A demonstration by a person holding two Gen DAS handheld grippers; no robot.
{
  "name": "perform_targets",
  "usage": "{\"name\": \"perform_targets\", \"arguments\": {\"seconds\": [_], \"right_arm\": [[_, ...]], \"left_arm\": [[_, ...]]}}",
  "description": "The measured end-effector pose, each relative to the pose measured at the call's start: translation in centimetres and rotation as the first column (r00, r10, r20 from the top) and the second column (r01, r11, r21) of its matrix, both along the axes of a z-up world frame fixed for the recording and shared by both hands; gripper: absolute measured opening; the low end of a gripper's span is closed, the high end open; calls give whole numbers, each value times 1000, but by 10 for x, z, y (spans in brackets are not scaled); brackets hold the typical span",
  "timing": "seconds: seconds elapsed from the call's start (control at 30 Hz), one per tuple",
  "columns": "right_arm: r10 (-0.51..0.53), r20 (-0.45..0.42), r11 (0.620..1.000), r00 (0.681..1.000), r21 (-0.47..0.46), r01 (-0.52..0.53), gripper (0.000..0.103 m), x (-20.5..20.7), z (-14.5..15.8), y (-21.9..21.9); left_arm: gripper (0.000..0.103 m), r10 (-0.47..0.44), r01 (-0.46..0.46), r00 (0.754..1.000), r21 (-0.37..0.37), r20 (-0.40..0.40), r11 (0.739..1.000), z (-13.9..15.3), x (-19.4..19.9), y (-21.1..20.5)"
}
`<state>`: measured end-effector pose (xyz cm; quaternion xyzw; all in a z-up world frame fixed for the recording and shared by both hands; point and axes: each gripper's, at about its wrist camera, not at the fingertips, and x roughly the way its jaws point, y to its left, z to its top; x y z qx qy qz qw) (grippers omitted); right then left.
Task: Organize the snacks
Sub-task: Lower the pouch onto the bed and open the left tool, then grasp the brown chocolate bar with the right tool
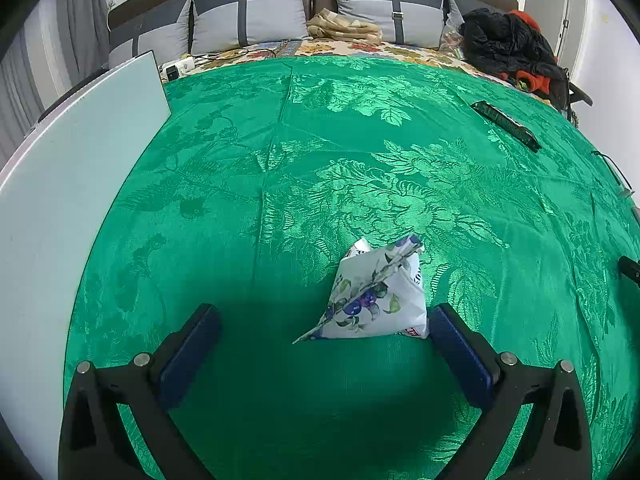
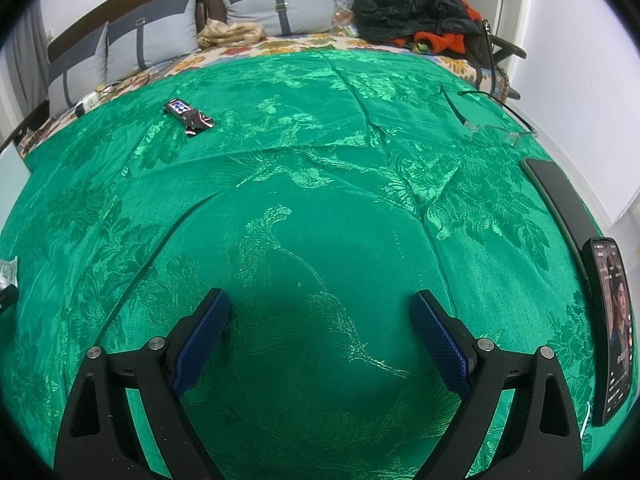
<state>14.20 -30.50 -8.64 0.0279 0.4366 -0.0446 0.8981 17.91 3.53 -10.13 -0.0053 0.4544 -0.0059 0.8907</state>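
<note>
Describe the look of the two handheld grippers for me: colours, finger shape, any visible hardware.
Both match. The left gripper and right gripper have matte black, angular finger arms with triangular cut-outs, round silver pivot pins, and flat rectangular dark-blue textured pads. No cables, markings, hands or sleeves are in view.

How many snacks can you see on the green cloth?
2: a white flowery packet sitting between the left gripper's open fingers, and a dark candy bar far off. More may be hidden.
</note>
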Motion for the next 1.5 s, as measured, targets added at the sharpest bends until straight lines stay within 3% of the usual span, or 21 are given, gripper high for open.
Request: {"name": "perform_targets", "arguments": {"seconds": [0.73, 0.83, 0.9, 1.07, 1.2, 1.4, 1.43, 1.47, 1.5], "right_arm": [[3, 0, 1000, 1000, 2, -3, 95, 0, 1, -2], [9, -30, 1000, 999, 18, -9, 94, 8, 4, 2], [80, 32, 995, 996, 61, -81, 94, 24, 21, 16], [239, 68, 971, 969, 17, -240, 93, 104, 45, 60], [306, 4, 950, 952, -64, -305, 91, 165, 31, 88], [361, -106, 929, 927, -45, -367, 88, 208, 2, 113], [356, -100, 933, 929, -24, -360, 77, 208, 2, 111], [347, -91, 937, 933, 10, -348, 47, 209, 4, 108], [313, -80, 949, 946, -5, -314, 23, 209, 7, 107]], "left_arm": [[103, 0, 0, 1000, 0, 0, 1000, 0, 1, 0], [103, 0, 0, 1000, 0, 0, 1000, 0, 1, 1], [103, 0, 0, 1000, 0, 0, 1000, 0, 1, 1], [103, 0, 0, 1000, -1, 0, 1000, 0, 0, 1], [103, 0, 0, 1000, -1, 0, 1000, 0, 1, 1], [103, 0, 0, 1000, -1, 0, 1000, 0, 1, 1], [103, 0, 0, 1000, -1, 0, 1000, 0, 1, 1], [103, 0, 0, 1000, -1, 0, 1000, 0, 0, 1], [103, 0, 0, 1000, -2, 0, 1000, 0, 0, 1]]}}
